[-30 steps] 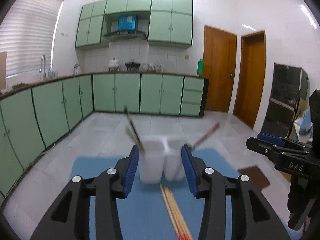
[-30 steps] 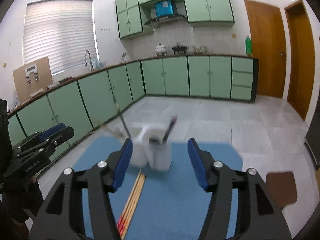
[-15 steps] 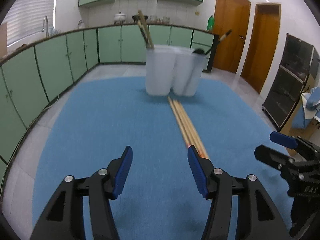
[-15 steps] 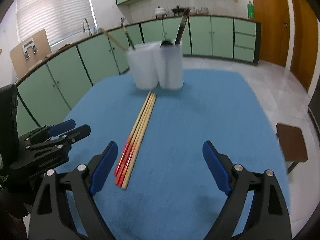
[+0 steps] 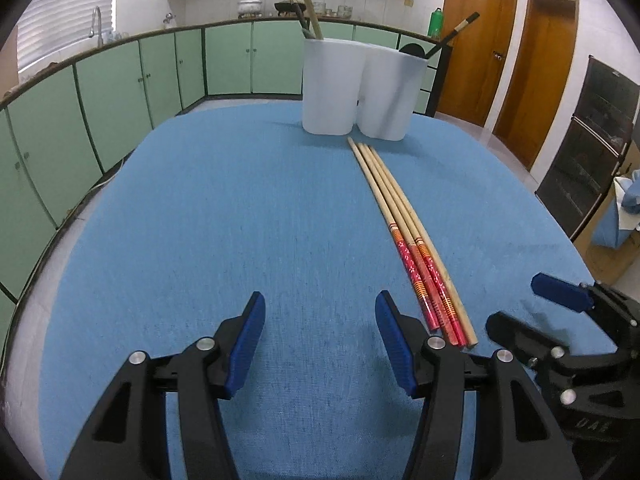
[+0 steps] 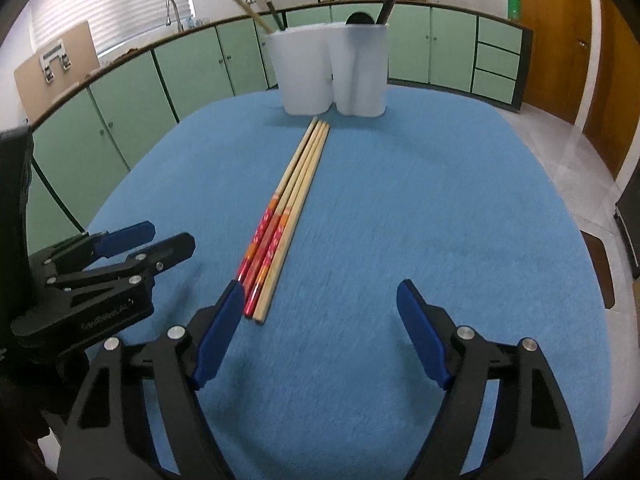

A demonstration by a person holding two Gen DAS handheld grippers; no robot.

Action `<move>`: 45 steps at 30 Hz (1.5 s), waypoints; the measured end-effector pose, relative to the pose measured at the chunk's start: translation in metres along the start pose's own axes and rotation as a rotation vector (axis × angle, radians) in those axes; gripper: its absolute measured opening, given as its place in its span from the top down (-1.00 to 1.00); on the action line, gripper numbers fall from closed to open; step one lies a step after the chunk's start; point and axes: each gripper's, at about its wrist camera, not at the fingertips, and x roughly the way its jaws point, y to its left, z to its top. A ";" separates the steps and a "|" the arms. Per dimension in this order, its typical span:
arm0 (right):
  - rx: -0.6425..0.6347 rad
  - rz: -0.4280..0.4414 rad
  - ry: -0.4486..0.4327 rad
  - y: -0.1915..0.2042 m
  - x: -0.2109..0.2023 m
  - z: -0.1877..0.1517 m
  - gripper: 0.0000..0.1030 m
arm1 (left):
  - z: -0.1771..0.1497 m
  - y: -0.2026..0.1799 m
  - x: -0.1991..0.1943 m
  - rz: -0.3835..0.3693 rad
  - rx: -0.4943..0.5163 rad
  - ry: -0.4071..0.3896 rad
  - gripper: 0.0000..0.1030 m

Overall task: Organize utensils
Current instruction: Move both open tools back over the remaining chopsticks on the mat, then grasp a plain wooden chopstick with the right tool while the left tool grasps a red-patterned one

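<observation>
While both grippers, left gripper [image 5: 320, 344] and right gripper [image 6: 320, 332], hover jaws wide, empty, chopsticks [image 6: 286, 208] look light, stiff, roll-prone; pinch red ends.

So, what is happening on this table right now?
A person holds two grippers above a blue tablecloth, sorting utensils. Both the left gripper and the right gripper have open jaws and hold nothing. A bundle of chopsticks lies flat in front of the white holder, which already contains some utensils.
</observation>
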 end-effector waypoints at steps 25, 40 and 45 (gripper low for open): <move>0.005 -0.012 0.021 -0.003 0.004 -0.008 0.01 | -0.003 -0.001 0.004 0.006 -0.005 0.016 -0.10; 0.018 -0.010 0.024 -0.011 0.006 -0.003 0.89 | -0.005 -0.014 0.007 -0.024 0.036 0.047 -0.10; 0.042 -0.011 0.024 -0.022 0.007 -0.002 0.88 | -0.009 -0.027 0.006 -0.047 0.077 0.059 -0.10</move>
